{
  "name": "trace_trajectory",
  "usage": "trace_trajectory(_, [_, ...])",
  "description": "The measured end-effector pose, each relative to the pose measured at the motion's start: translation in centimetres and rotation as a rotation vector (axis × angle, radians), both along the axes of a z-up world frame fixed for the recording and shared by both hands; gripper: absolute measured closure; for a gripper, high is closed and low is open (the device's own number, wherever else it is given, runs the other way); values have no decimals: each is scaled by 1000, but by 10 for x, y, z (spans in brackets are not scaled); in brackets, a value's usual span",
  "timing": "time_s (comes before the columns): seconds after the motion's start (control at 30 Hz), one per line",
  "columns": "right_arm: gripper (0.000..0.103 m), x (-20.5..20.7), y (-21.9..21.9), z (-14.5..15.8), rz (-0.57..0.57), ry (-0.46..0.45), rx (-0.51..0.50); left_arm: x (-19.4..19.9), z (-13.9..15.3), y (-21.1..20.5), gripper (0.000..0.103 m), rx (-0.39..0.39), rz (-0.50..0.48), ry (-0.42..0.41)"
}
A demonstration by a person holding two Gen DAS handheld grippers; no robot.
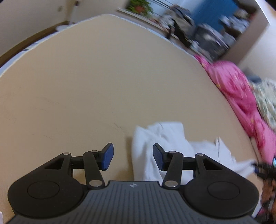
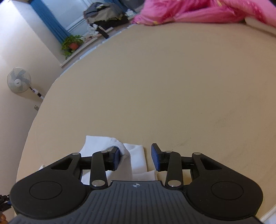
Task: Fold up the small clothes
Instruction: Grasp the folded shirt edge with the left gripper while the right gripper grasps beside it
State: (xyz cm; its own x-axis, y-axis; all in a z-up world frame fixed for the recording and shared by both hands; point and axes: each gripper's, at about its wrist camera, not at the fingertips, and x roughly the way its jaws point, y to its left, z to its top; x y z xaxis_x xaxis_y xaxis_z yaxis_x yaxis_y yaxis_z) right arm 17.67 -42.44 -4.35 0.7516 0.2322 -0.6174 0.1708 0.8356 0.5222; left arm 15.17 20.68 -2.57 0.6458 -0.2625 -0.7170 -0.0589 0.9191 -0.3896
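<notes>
A small white garment lies rumpled on the beige surface, low and right of centre in the left wrist view. My left gripper is open, its jaws wide apart just above the garment's left edge. In the right wrist view the same white garment lies partly folded, with a ribbed cuff by the left pad. My right gripper is open over the garment's right part and holds nothing.
A pink blanket lies bunched along the right edge of the surface; it also shows in the right wrist view. A patterned cloth lies beyond it. A pile of clothes, a potted plant and a fan stand off the surface.
</notes>
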Motion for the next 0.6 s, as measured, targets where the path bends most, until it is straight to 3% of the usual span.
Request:
trace_trajectory(0.33, [58,-11,-16,-2,12,15,74,14,-22,-46,50,143,-161,-4])
trace_trajectory(0.37, [58,-11,-17,-2,17,15,82,16,-24,-51,53,159,-170,-13])
trace_trajectory(0.4, [58,-12,-19,-1,20,15,91,17,-24,-54,64,169,-182,-26])
trace_trajectory(0.43, [57,-12,-21,-1,21,18,100,19,-25,-57,87,171,-199,-39])
trace_trajectory(0.47, [55,-11,-22,-3,21,26,112,20,-25,-59,95,168,-219,-47])
trace_trajectory(0.53, [54,-10,-25,-4,17,34,135,19,-17,-56,97,172,-210,-110])
trace_trajectory(0.6, [54,-10,-26,-4,15,28,156,19,-7,-37,97,79,-100,-164])
